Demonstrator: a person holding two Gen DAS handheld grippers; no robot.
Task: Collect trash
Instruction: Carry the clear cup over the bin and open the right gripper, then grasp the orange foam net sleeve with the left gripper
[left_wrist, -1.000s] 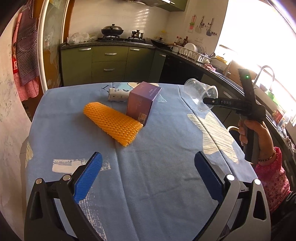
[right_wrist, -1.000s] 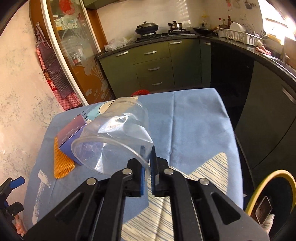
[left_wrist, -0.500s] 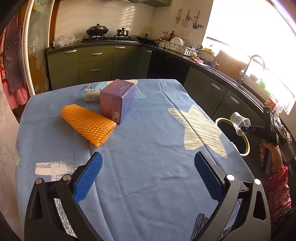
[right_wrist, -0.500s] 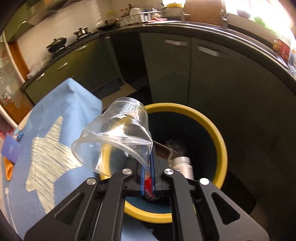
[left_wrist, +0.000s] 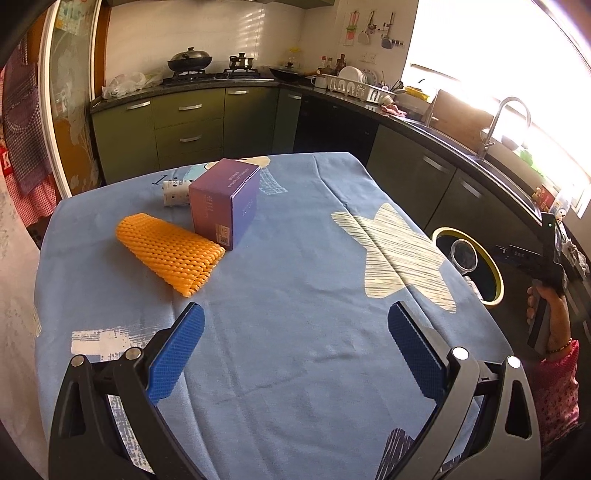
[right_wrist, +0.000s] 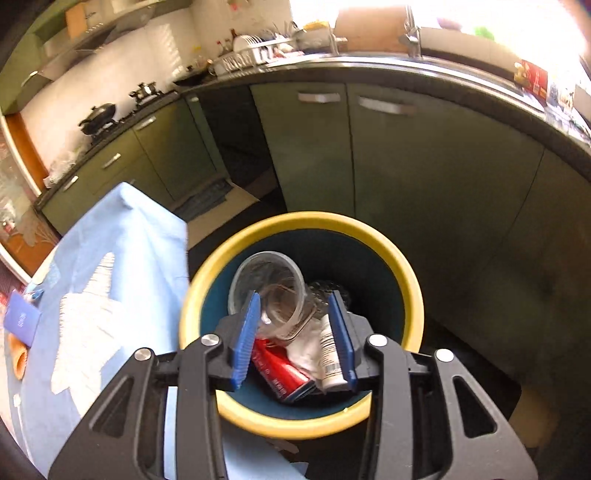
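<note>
My right gripper (right_wrist: 295, 332) is open above the yellow-rimmed trash bin (right_wrist: 406, 280). The clear plastic cup (right_wrist: 269, 284) is free of the jaws and lies inside the bin on a red can (right_wrist: 280, 369) and a white bottle (right_wrist: 328, 354). The bin (left_wrist: 495, 273) and cup (left_wrist: 463, 254) also show in the left wrist view, right of the table. My left gripper (left_wrist: 295, 347) is open and empty over the blue tablecloth (left_wrist: 295, 295). On the table lie an orange foam net (left_wrist: 170, 251), a purple box (left_wrist: 225, 199) and a white paper cup (left_wrist: 177, 192).
Dark green kitchen cabinets (right_wrist: 406, 166) stand close behind the bin. A counter with a sink and faucet (left_wrist: 502, 122) runs along the right. The table edge (right_wrist: 177, 236) is just left of the bin. The hand holding the right gripper (left_wrist: 546, 295) is at the far right.
My right gripper opened and let go of the clear cup, which dropped into the bin. The left gripper stayed open over the table.
</note>
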